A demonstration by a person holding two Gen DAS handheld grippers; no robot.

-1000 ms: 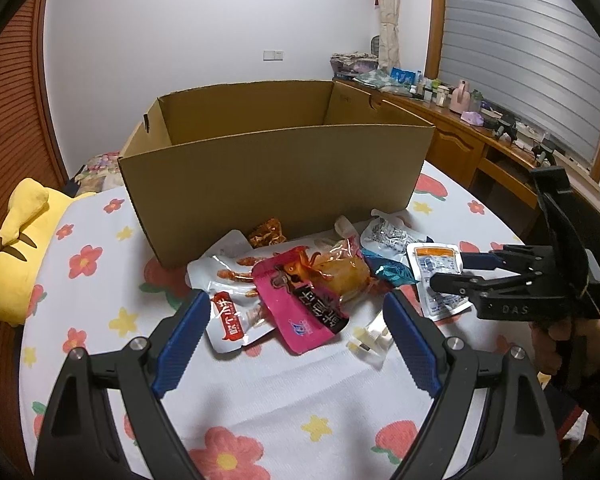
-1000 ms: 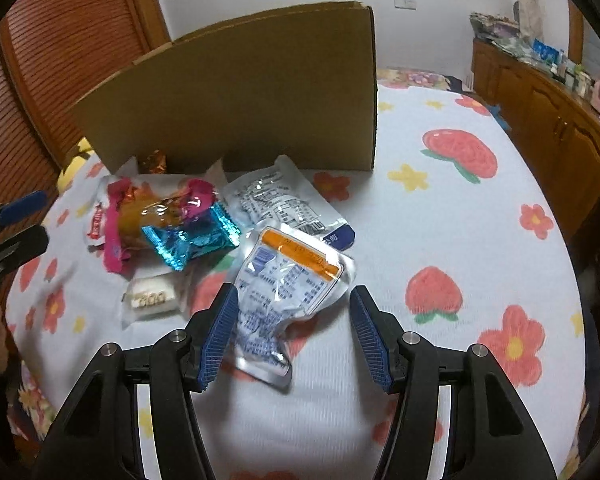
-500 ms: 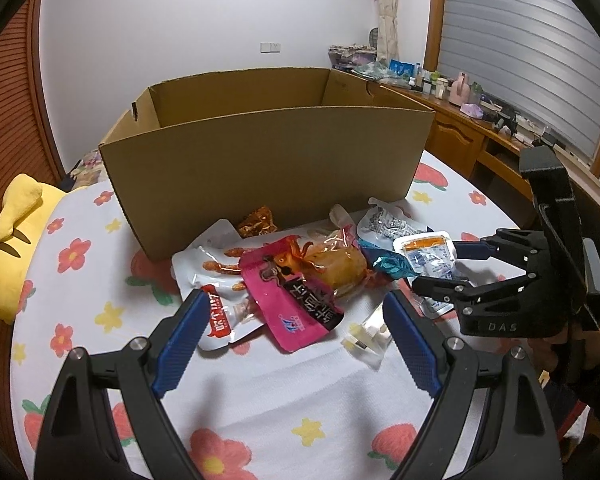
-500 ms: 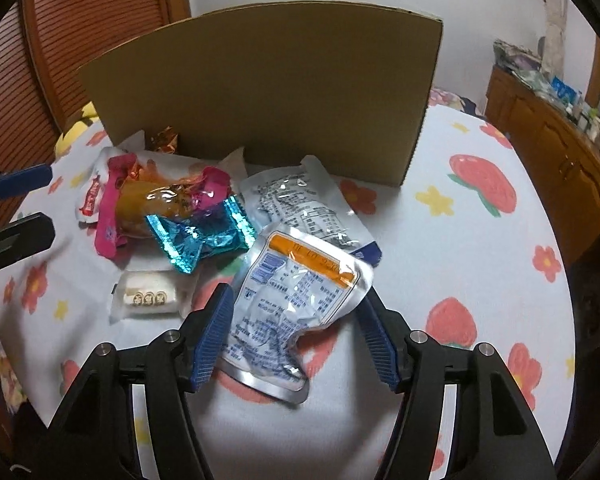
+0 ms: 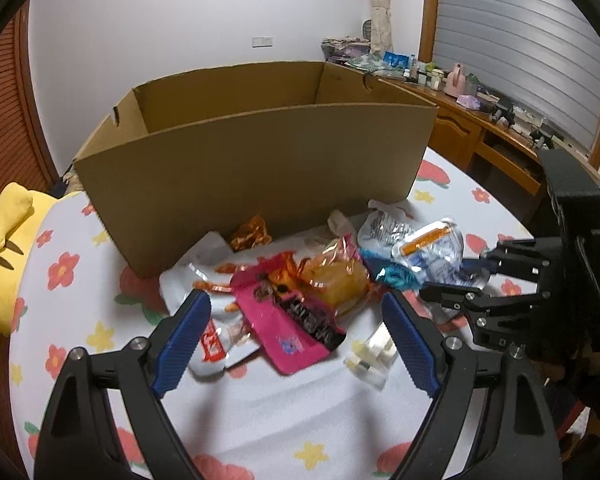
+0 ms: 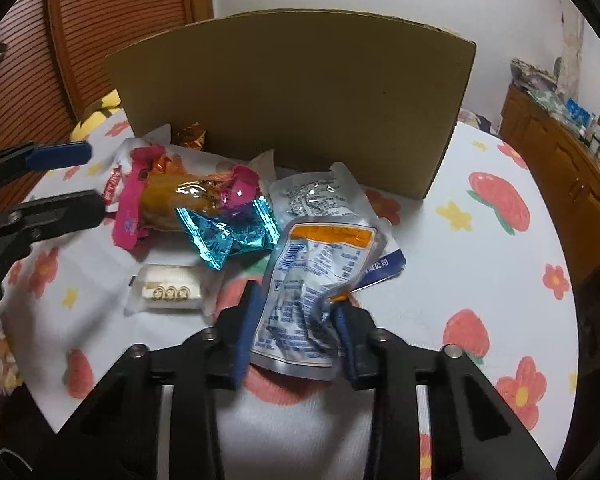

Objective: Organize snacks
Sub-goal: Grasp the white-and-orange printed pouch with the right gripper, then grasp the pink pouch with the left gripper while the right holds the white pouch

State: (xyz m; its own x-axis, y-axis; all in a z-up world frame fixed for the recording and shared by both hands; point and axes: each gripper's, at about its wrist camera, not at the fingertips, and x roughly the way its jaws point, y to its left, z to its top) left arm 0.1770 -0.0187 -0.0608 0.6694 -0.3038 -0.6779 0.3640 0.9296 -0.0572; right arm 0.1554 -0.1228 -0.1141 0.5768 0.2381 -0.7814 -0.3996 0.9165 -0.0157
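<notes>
The crinkled silver foil pouch with an orange band [image 6: 320,276] sits pinched between the right gripper [image 6: 296,320] jaws, its lower end crumpled in their grip, its top resting on the heap ahead. Lifting straight up should keep the teal foil wrapper [image 6: 228,236] just left of the jaws from dragging. Beyond stands the open brown cardboard box [image 6: 296,92]. The left gripper [image 5: 296,340] hangs spread wide, empty, over the pink packet [image 5: 288,328].

One cardboard box [image 5: 256,160] across the middle of the frame. Snack packets in front of it: I count seven, starting with the orange-topped pouch [image 6: 312,280] at lower centre. Two grippers, left gripper [image 5: 296,336] and right gripper [image 6: 296,328]. One yellow plush toy [image 5: 4,256] at the left edge.
</notes>
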